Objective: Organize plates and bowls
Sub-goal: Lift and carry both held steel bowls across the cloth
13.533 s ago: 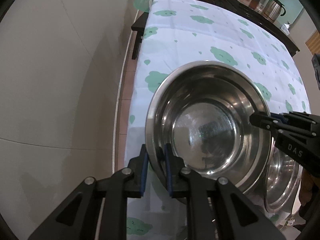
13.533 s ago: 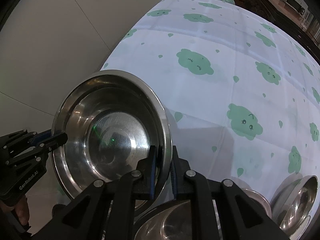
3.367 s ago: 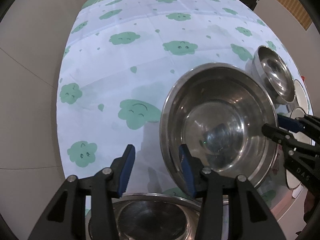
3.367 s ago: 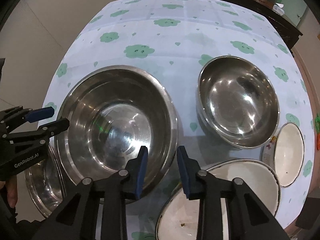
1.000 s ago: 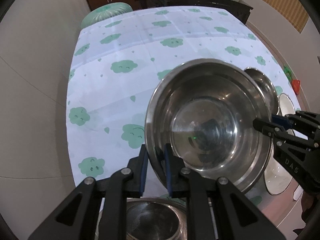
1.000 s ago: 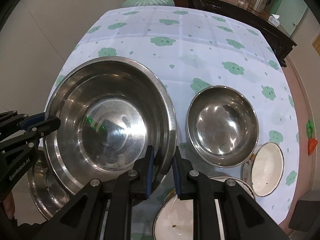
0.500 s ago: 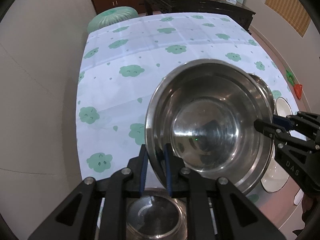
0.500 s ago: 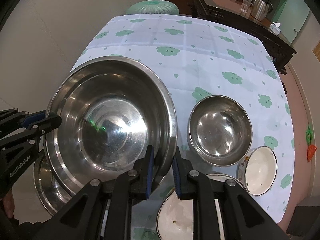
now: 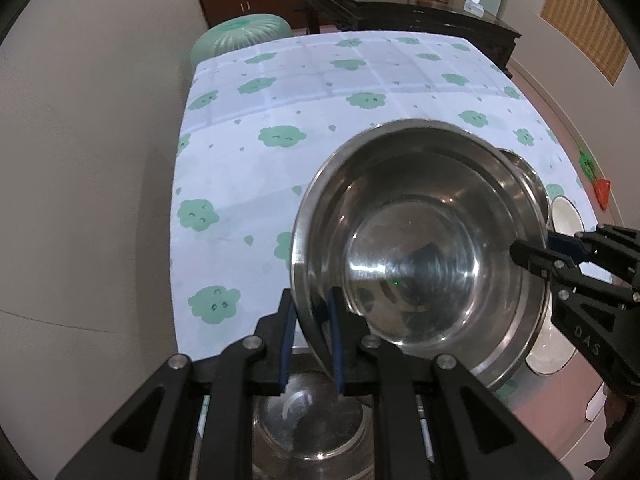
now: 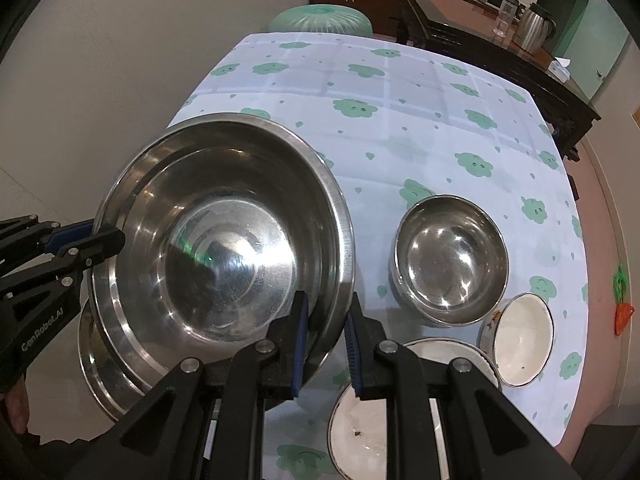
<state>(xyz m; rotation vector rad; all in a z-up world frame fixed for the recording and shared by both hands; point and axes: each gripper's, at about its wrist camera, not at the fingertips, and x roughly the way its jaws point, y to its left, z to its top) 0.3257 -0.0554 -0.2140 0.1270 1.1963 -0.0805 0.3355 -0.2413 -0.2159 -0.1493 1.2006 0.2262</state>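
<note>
With my left gripper (image 9: 310,334) and right gripper (image 10: 325,344) each clamped on the big steel bowl's (image 10: 224,248) rim (thin, slick metal), uneven lifting could slip it loose.

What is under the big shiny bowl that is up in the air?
Below the big steel bowl, near its left side, sits another steel bowl at the table edge. Only its rim and part of its inside show; the rest is covered, as is the tablecloth underneath.

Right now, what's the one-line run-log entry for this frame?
left gripper: shut on large steel bowl rim | right gripper: shut on opposite rim | bowl: lifted off tablecloth | medium steel bowl: on table
</note>
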